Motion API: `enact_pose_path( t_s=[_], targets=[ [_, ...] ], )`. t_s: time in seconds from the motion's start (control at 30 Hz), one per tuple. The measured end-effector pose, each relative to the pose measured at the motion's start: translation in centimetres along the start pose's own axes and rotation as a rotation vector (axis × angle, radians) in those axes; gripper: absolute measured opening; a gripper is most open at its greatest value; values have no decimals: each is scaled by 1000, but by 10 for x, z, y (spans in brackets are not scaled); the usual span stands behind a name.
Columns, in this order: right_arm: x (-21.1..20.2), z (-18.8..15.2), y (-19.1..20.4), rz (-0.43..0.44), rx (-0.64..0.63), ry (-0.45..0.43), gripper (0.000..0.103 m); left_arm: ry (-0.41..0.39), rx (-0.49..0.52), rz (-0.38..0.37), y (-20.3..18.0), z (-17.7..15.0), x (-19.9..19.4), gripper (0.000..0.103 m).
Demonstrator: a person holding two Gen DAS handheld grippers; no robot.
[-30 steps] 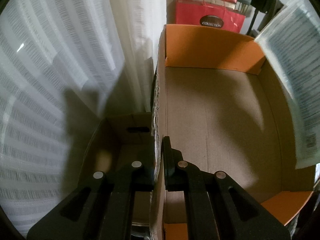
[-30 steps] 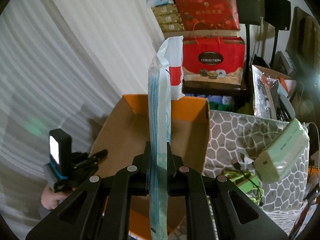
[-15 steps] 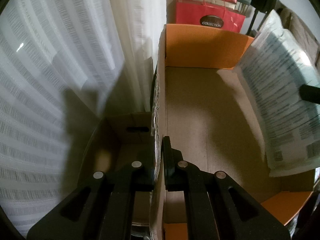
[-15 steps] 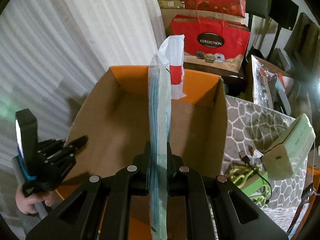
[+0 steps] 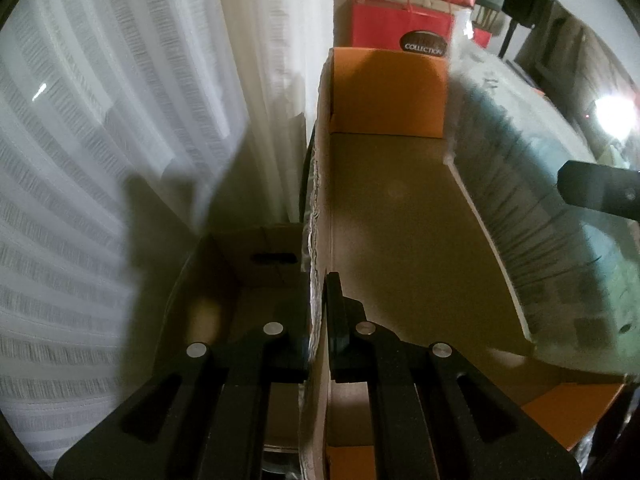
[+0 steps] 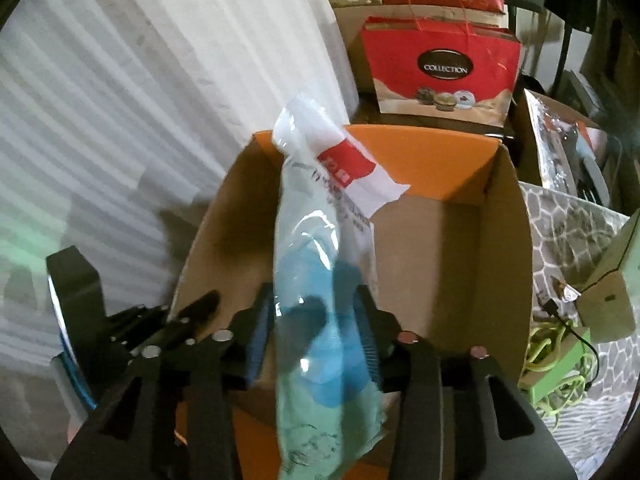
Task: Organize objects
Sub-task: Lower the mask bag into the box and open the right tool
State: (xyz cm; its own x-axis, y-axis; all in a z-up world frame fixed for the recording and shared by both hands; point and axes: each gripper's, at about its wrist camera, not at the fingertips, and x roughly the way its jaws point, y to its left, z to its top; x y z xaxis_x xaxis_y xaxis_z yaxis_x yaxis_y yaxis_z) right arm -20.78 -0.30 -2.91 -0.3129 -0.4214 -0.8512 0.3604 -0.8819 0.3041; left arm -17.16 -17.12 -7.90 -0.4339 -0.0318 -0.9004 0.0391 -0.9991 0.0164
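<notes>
Now the right tool [image 6: 316, 336] is opening its jaws over the box [image 6: 508, 248]. A bag [image 6: 320, 264] is between the jaws. The bag is clear plastic with blue things inside and a red and white label near its top. It is blurry and tilts to the right. The blue pads [image 6: 256, 340] stand a little away from the bag on both sides, so they do not press on it. The bag is above the open box, and its lower end hangs down past the tool.

The left tool [image 5: 318, 320] is closed on the left wall [image 5: 316, 184] of the box. One finger is outside the wall and one is inside. In the right view, the left tool [image 6: 192, 312] shows at the left rim of the box, with a bit of the hand [image 6: 74, 436] under it.

The box is brown inside with orange flaps [image 6: 436, 160]. In the left view the bag [image 5: 540, 200] is a big blurry sheet at the right side of the box, and a dark tip of the right tool [image 5: 600, 194] pokes in over it.

A white curtain [image 6: 160, 80] hangs left of the box. Behind the box is a red gift bag [image 6: 440, 72]. To the right is a grey patterned cloth [image 6: 568, 232] with a green cord [image 6: 556, 360] and a pale green carton [image 6: 616, 280] on it.
</notes>
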Motion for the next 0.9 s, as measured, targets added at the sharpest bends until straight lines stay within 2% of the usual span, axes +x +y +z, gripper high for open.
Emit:
enact_pose_path(
  t_s=[0.17, 0.33, 0.4, 0.67, 0.9],
  targets=[
    [-4, -1, -5, 10, 2, -5, 47, 1, -1, -3, 0, -1, -1, 6],
    [-8, -3, -2, 157, 8, 18, 49, 3, -5, -5, 1, 0, 0, 6],
    [-13, -3, 3, 178, -6, 8, 49, 4, -5, -5, 3, 1, 2, 6],
    [-31, -4, 8, 106, -63, -35, 49, 8, -7, -2, 3, 1, 3, 6],
    [-50, -8, -10, 48, -89, -77, 49, 9, -6, -2, 5, 1, 4, 6]
  ],
)
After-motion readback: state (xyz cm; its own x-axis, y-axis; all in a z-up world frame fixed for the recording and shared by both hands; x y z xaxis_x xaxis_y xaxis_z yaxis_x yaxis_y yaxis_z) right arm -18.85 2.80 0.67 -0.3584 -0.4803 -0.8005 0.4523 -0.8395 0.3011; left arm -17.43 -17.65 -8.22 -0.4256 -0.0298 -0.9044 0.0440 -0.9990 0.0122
